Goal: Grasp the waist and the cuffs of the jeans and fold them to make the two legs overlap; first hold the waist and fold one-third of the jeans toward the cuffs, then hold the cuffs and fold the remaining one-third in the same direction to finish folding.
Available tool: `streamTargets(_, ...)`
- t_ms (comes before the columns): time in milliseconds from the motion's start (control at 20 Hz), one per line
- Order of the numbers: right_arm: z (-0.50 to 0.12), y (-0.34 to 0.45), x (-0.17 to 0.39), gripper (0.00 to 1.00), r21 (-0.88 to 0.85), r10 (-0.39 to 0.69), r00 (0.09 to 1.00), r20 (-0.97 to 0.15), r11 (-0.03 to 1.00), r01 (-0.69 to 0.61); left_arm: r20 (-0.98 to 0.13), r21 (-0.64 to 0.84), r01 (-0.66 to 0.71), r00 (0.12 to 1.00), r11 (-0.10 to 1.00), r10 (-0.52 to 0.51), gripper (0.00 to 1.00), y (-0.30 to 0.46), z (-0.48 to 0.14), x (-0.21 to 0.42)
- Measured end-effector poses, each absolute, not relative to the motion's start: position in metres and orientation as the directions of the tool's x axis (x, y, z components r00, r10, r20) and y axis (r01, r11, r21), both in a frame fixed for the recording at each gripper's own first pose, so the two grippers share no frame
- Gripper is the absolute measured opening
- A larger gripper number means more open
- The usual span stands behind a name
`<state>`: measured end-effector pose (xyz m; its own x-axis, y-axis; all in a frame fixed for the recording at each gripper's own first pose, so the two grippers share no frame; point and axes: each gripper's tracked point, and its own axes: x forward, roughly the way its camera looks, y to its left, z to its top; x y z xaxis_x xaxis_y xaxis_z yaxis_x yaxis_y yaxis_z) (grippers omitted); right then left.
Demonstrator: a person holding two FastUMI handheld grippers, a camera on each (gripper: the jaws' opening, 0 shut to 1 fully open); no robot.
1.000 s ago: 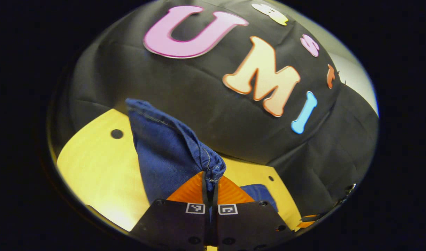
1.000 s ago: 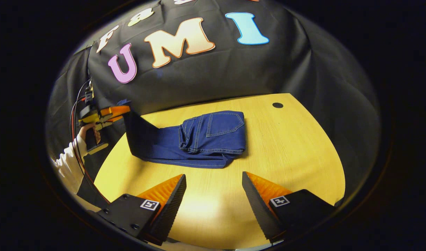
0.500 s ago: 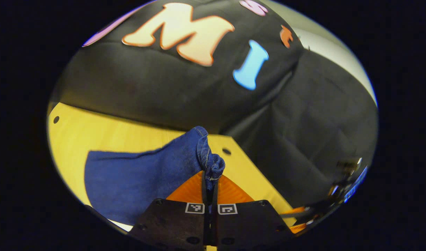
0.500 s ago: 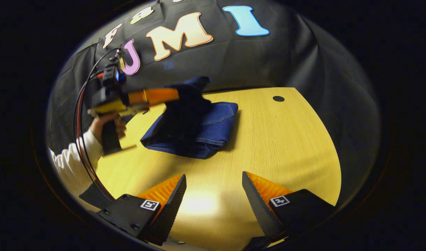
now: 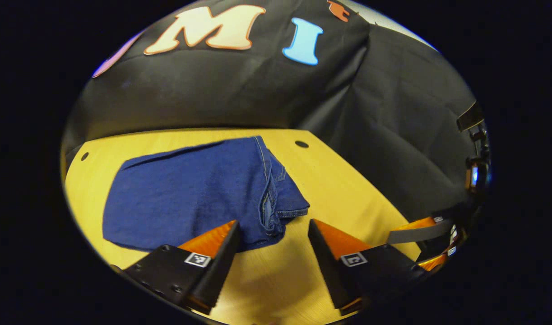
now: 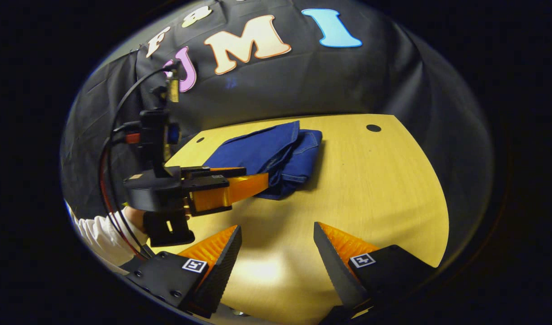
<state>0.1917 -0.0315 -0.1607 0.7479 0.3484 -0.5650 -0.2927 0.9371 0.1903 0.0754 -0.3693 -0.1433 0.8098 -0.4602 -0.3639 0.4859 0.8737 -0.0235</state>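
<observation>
Although the dark blue denim jeans (image 5: 190, 192) now lie as a compact folded bundle on the yellow wooden surface (image 5: 339, 189), the stack is judged soft and limp, moderately heavy for cloth, with enough friction between layers that it should hold its shape if left alone. Thick stitched seams and hem edges offer the firmest purchase; the doubled edge nearest the left tool (image 5: 271, 246), just ahead of its left finger, is the place to pinch should any correction be needed. A flat mid-panel grip would likely gather only the top layer.

Left tool: fingers spread wide, holding nothing; the bundle's near corner sits just beyond and between the fingertips, apart from them. Seen in the right gripper view, this tool (image 6: 253, 183) hovers low beside the bundle (image 6: 271, 153), the person's white sleeve (image 6: 99, 234) behind it.

Right tool (image 6: 278, 243): fingers wide apart, nothing held, bare surface (image 6: 370, 180) directly ahead; the bundle lies well forward and to its left.

Change noted: half a second ago the left tool was clamped on a bunched cuff end and carrying it across above the folded waist section. That end has since been laid down on top and released, and the tool has opened and drawn back low. The right tool has stayed idle and open throughout.

Judgement: final fold appears complete.
</observation>
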Motion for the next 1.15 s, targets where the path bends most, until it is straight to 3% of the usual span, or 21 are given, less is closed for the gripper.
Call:
streamTargets(50,-0.158,-0.022,0.19,0.99,0.197,0.357,0.75,-0.556,0.934,-0.299,-0.345,-0.025,0.462,0.829,0.887,-0.441,0.94,-0.352,-0.131,0.062)
streamTargets(200,-0.152,0.011,0.186,0.94,0.21,0.368,0.76,-0.535,0.93,-0.302,-0.301,-0.014,0.368,0.885,0.93,-0.355,0.94,-0.288,-0.106,0.034)
streamTargets(250,-0.15,0.02,0.185,0.98,0.208,0.362,0.766,-0.531,0.932,-0.296,-0.287,-0.015,0.352,0.895,0.936,-0.342,0.98,-0.27,-0.099,0.029)
streamTargets(500,-0.133,0.062,0.186,0.99,0.225,0.322,0.816,-0.481,0.944,-0.24,-0.287,-0.017,0.293,0.914,0.956,-0.285,0.94,-0.171,-0.098,0.014)
streamTargets(1150,-0.115,0.088,0.188,0.98,0.186,0.146,0.889,-0.434,0.98,-0.07,-0.329,-0.005,0.334,0.89,0.943,-0.317,0.94,-0.09,-0.095,0.026)
